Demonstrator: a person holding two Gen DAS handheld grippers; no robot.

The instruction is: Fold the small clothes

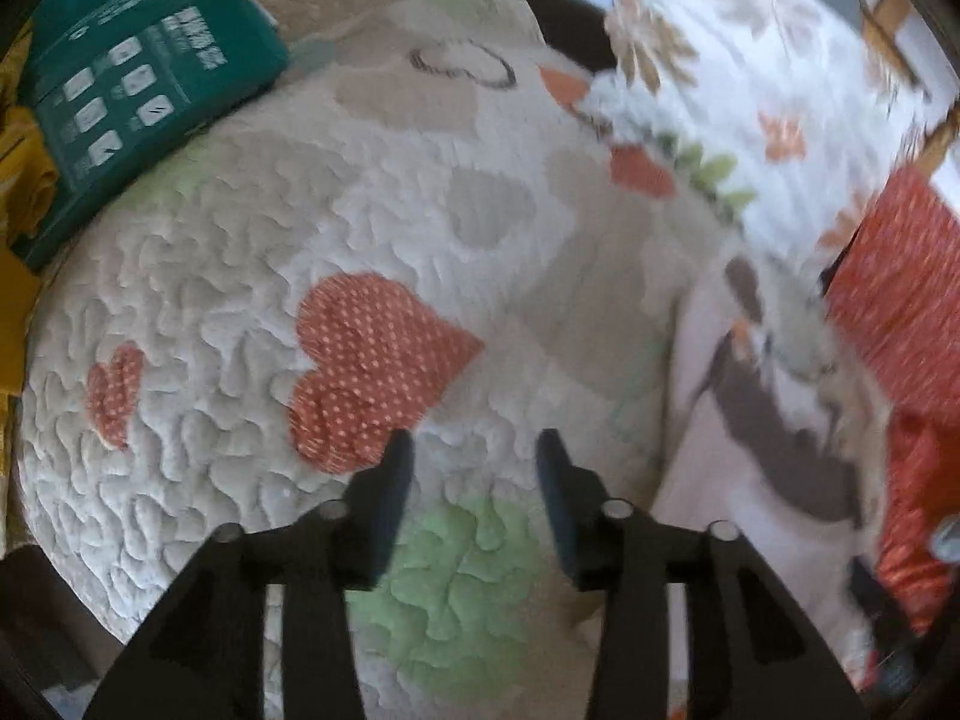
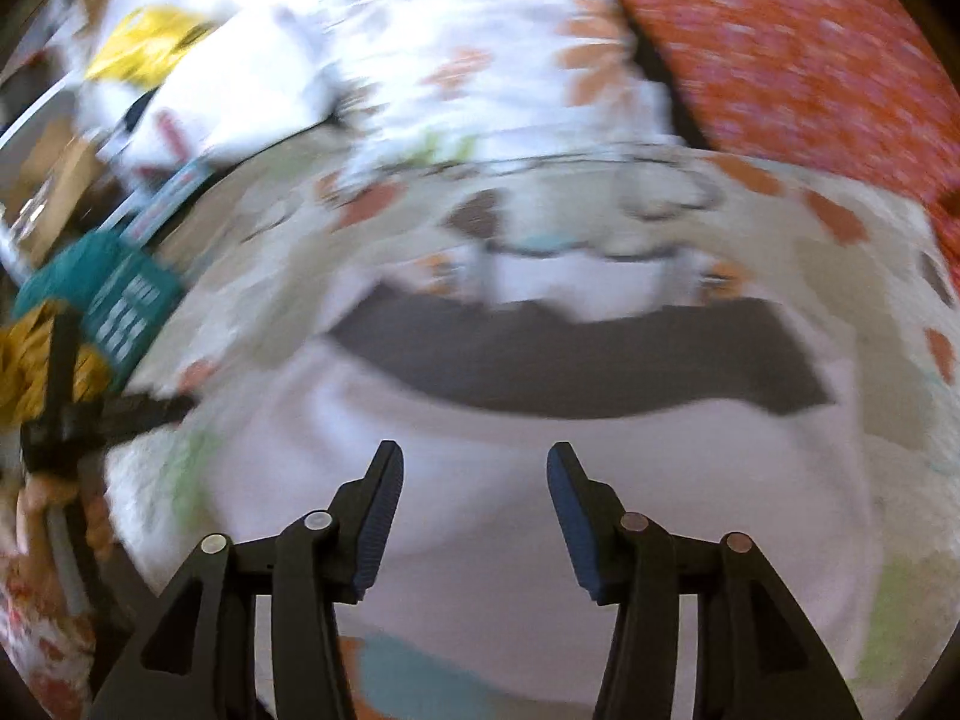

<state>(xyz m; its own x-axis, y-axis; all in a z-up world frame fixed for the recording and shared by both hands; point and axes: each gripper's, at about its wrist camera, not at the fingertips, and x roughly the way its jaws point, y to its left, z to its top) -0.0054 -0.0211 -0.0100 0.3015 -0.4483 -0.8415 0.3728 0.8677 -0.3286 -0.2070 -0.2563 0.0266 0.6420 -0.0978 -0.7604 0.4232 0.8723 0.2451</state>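
Note:
A small white garment with a dark grey band (image 2: 576, 360) lies flat on a quilted blanket with red hearts (image 1: 372, 360). It also shows at the right of the left wrist view (image 1: 762, 420). My right gripper (image 2: 474, 462) is open and empty, hovering over the garment's white lower part. My left gripper (image 1: 474, 450) is open and empty over the bare quilt, to the left of the garment. Both views are blurred by motion.
A teal package (image 1: 138, 90) lies at the quilt's far left, with yellow fabric (image 1: 24, 180) beside it. A white floral cloth (image 1: 750, 90) and a red patterned cloth (image 2: 798, 54) lie beyond the garment. The left gripper's black frame shows in the right wrist view (image 2: 66, 414).

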